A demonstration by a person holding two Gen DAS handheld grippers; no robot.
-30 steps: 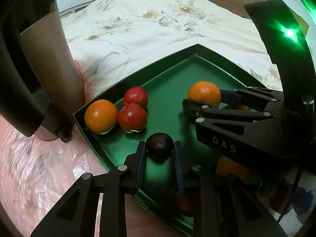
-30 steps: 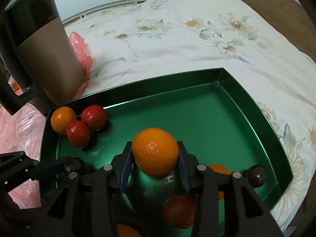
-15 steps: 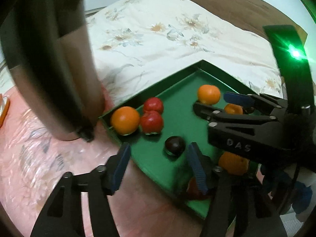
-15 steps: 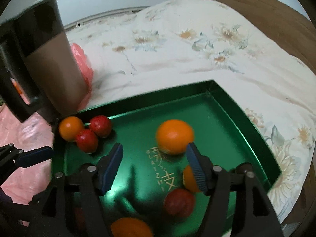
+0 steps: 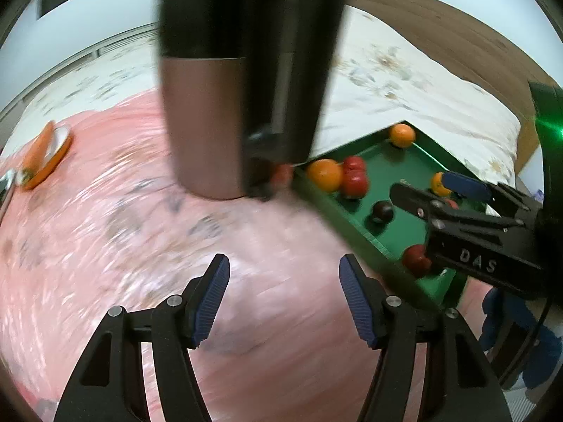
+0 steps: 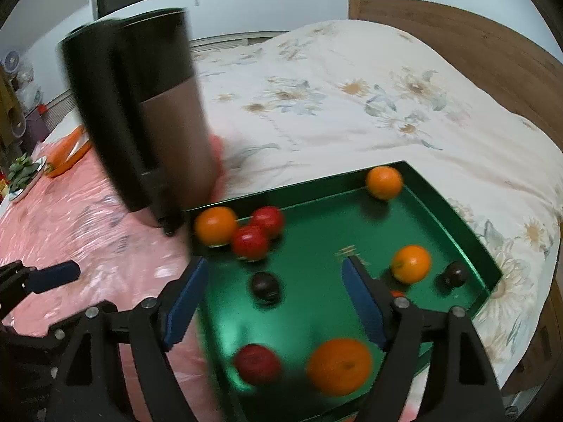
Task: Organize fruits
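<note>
A green tray (image 6: 454, 225) lies on the bed and holds loose fruit. An orange (image 6: 215, 225) and two red fruits (image 6: 250, 242) sit in its far left corner. Another orange (image 6: 383, 182) rests in the far corner. A dark plum (image 6: 264, 285) lies mid-tray, a second plum (image 6: 454, 274) and an orange (image 6: 411, 263) at the right. A red fruit (image 6: 257, 364) and a large orange (image 6: 339, 365) lie near. My right gripper (image 6: 274, 302) is open and empty above the tray. My left gripper (image 5: 285, 302) is open and empty over the pink sheet, left of the tray (image 5: 404, 246).
A tall black and brown kettle (image 5: 242, 81) stands on the pink plastic sheet (image 5: 105, 246) close to the tray's left corner. An orange-rimmed dish (image 5: 45, 156) lies far left. The flowered bedspread (image 6: 352, 105) and wooden headboard (image 6: 457, 35) lie beyond.
Both grippers opened and pulled back. The left let go of the dark plum and swung left over the pink sheet. The right released its orange, which rolled to the tray's far corner.
</note>
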